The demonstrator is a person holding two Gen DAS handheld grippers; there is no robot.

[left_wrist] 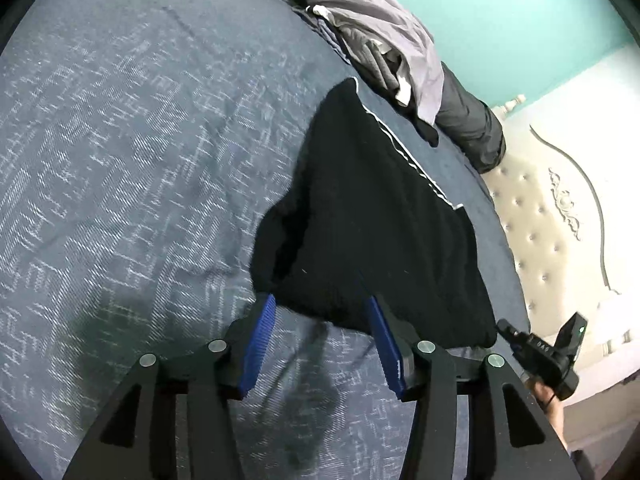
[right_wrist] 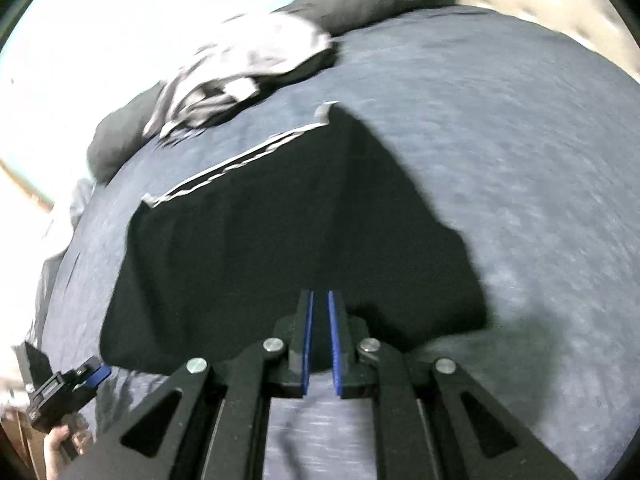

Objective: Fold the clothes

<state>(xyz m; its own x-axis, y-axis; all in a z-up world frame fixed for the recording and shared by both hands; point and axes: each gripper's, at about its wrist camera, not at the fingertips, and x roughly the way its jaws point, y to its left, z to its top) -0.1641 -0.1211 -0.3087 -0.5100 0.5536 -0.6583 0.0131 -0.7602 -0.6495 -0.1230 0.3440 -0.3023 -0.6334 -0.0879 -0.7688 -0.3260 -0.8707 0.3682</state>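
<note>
Black garment (left_wrist: 372, 216): flat on my blue bedspread (left_wrist: 140, 160), pile (left_wrist: 384, 40) beyond. My left gripper (left_wrist: 322, 312): spread wide at its near edge. My right gripper (right_wrist: 318, 304): nearly closed, grip unclear.

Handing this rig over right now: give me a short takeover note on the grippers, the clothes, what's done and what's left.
Left gripper: open, at the near edge of the black garment with white trim, gripping nothing.
Right gripper: nearly closed at the same near edge; whether it pinches cloth is unclear.
Garment lies partly folded on the blue-grey patterned bedspread.
Left: finish this fold, then the heap of grey clothes at the far edge.
</note>
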